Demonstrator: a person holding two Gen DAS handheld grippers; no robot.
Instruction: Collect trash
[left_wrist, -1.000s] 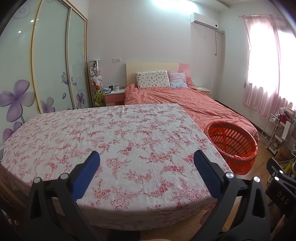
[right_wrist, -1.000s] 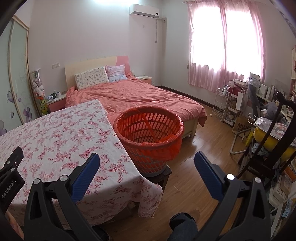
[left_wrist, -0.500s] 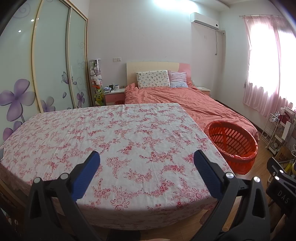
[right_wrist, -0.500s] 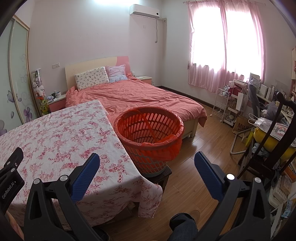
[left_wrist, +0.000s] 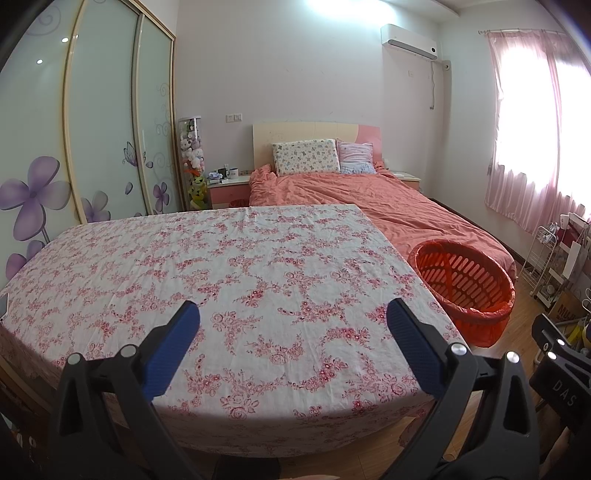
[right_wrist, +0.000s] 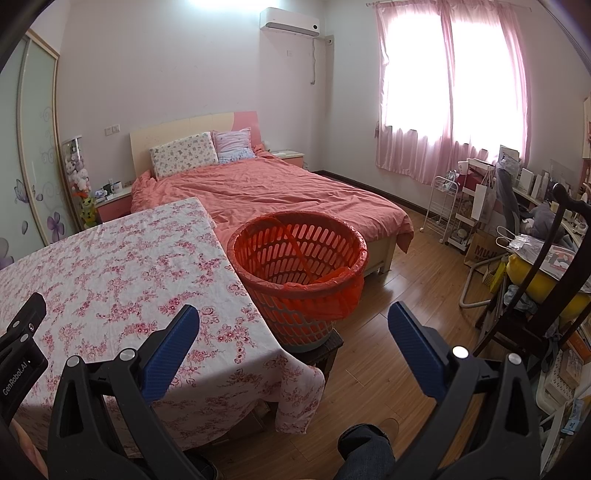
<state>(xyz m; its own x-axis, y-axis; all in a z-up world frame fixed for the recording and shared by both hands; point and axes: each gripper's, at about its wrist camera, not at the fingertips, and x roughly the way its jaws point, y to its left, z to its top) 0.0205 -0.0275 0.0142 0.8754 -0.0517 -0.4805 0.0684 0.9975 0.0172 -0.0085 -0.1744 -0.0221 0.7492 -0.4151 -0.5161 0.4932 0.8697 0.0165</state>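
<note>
Left gripper (left_wrist: 291, 321) held above the near part of the floral tablecloth (left_wrist: 229, 266), its 2 blue-padded fingers (left_wrist: 171, 345) spread wide with nothing between them. Right gripper (right_wrist: 293, 325) likewise spread wide and gripping nothing, aimed over the table's right-hand corner (right_wrist: 280, 354) and the wooden floor (right_wrist: 399, 295), with the orange basket (right_wrist: 297, 275) just ahead. Basket lined with an orange bag, standing on a low dark stool (right_wrist: 325, 349) just beside the table edge, between table and pink bed (right_wrist: 280, 192); any trash inside not discernible.
</note>
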